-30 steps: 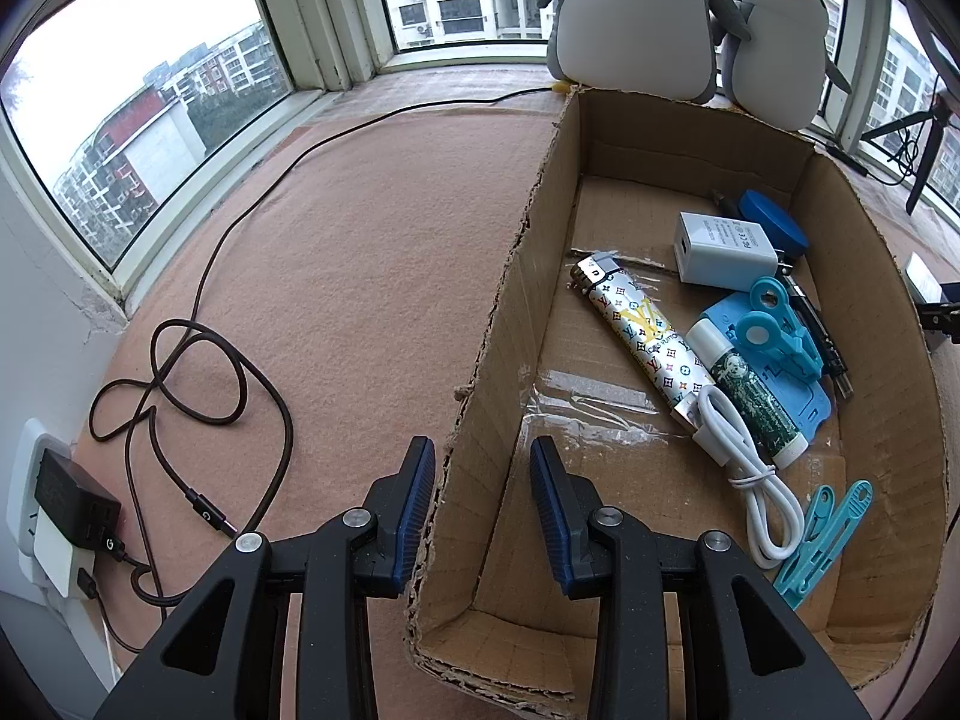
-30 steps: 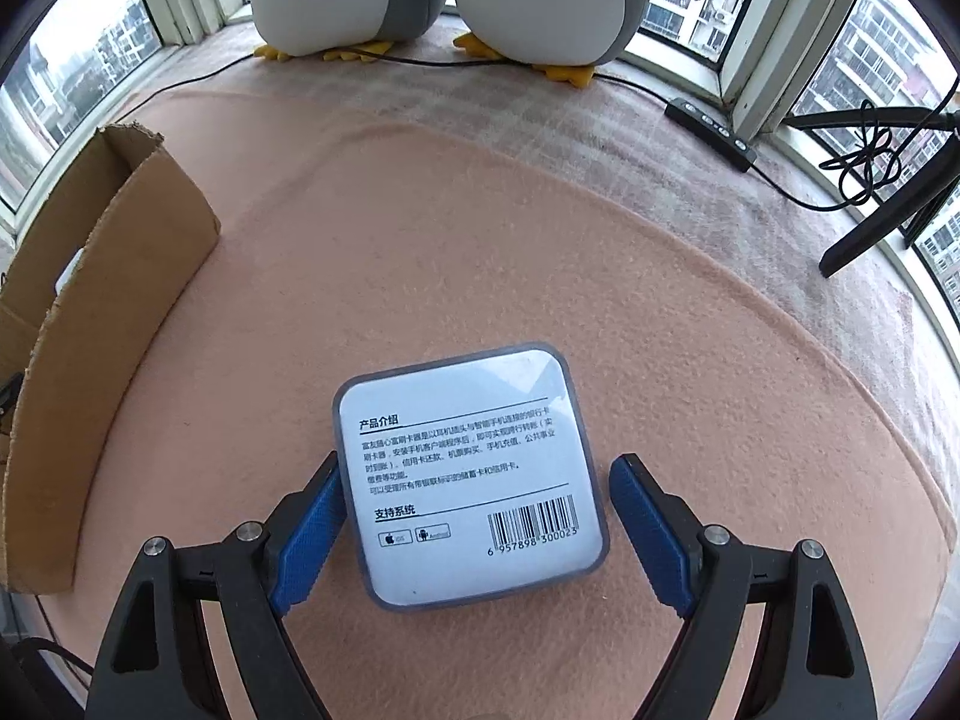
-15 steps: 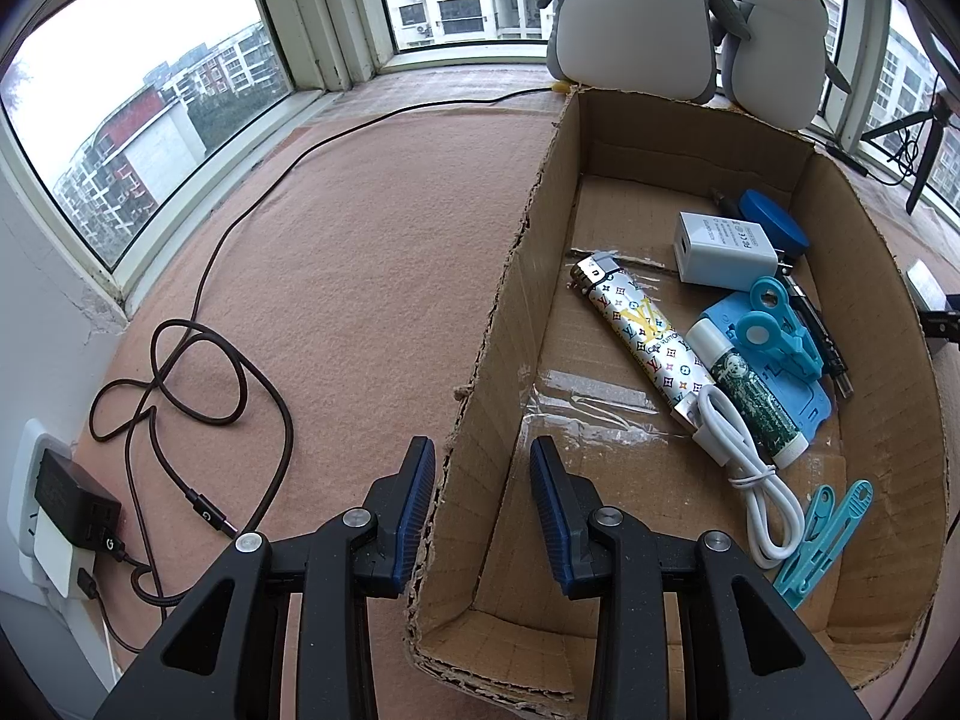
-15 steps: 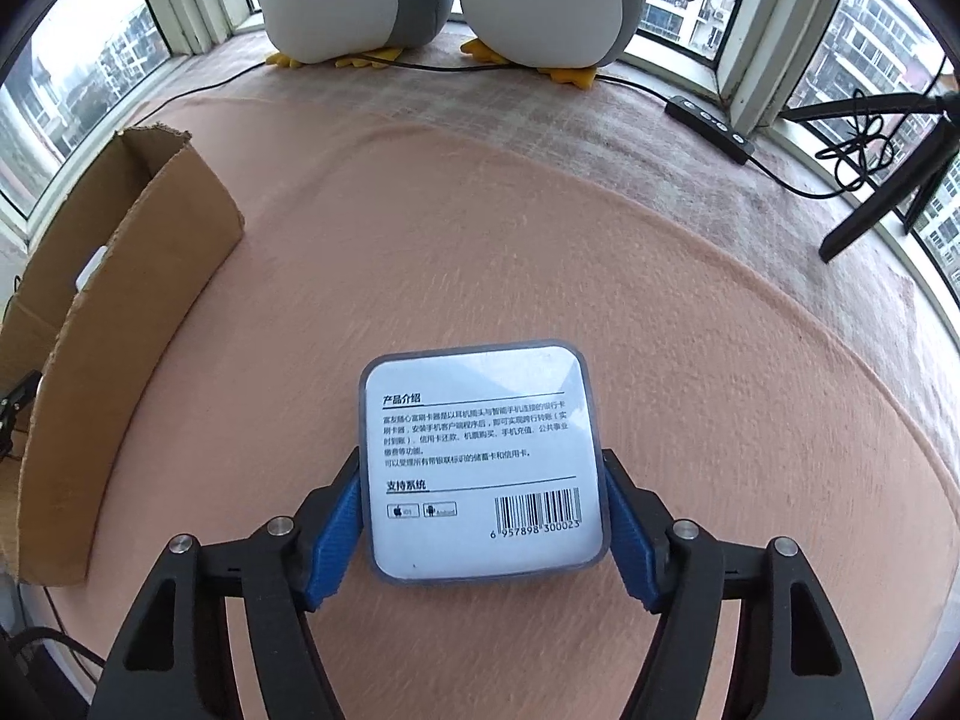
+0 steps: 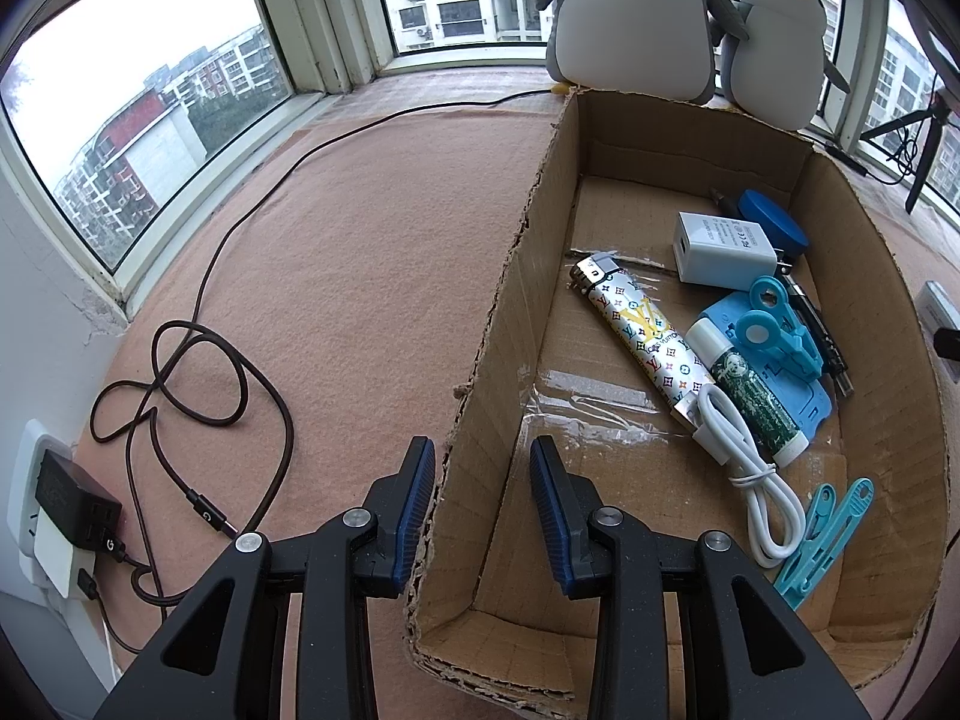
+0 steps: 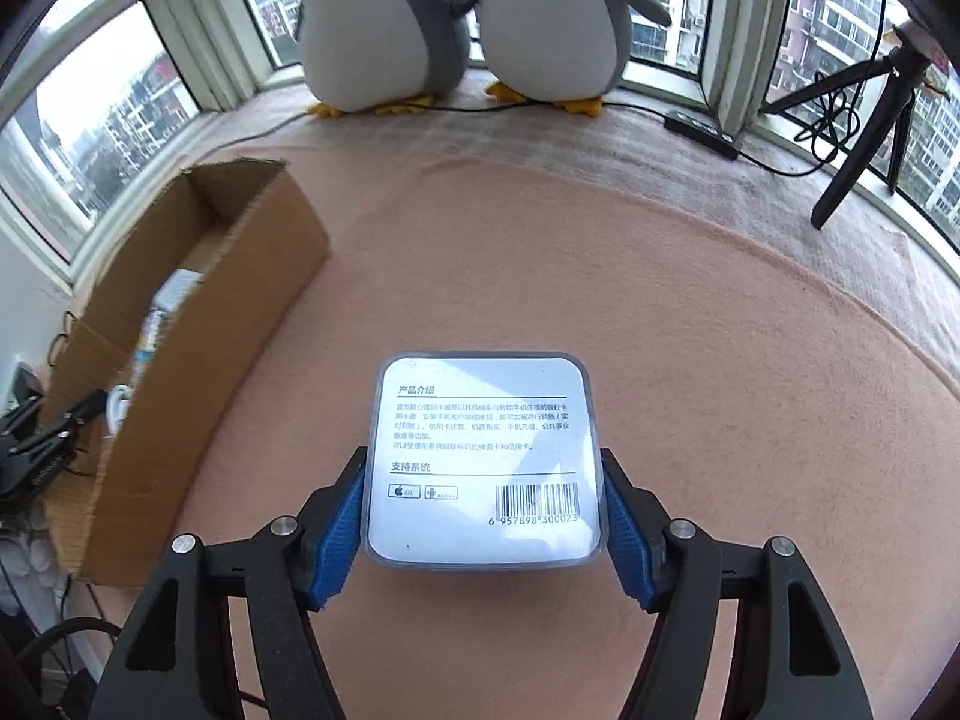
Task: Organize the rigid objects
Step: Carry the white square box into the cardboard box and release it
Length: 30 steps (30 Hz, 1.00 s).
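Several items, a charger (image 5: pixel 723 247), lighter (image 5: pixel 642 339) and cable (image 5: pixel 756 480) among them, are already lying in the carton (image 5: pixel 888 360) at right of the left view; the case (image 6: pixel 485 459) is waiting at lower centre. The right gripper (image 6: pixel 485 525) fingers are pressing its sides, holding it. The left gripper (image 5: pixel 480 510) fingers are sitting narrow, pinching the carton wall.

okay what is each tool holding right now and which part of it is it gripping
The right tool grips the clear square package by its two opposite side edges. The left tool clamps the left side wall of the cardboard box, near its front corner.
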Available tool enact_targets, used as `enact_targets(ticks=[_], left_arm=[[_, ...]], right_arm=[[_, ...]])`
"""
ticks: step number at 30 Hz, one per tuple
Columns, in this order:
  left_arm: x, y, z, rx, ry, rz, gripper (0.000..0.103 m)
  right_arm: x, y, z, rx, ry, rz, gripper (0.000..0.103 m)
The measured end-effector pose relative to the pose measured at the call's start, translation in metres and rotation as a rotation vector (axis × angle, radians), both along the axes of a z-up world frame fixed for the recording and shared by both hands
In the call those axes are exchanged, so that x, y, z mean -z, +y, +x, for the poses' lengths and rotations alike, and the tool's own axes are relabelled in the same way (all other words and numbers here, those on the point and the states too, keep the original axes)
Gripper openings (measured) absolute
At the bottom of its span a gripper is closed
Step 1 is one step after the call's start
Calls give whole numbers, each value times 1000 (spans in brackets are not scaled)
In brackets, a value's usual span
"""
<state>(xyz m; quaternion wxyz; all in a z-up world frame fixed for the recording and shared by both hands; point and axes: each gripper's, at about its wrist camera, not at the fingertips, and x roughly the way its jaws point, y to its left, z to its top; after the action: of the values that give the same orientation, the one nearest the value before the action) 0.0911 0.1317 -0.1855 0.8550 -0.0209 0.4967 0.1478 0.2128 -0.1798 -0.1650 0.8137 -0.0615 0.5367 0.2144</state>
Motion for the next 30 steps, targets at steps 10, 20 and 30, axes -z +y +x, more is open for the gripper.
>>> enact_targets(ticks=[10,20,30], left_arm=[[-1,-1,0,0,-1,0,36],[-1,-1,0,-1,-1,-1,36],[-1,-1,0,-1,-1,-1,36]], right_arm=[[-38,30,-19,-50,-78,55,66],[-64,85,-34,-179,-121,100,66],[-61,141,-36,-278,-126,90,66]])
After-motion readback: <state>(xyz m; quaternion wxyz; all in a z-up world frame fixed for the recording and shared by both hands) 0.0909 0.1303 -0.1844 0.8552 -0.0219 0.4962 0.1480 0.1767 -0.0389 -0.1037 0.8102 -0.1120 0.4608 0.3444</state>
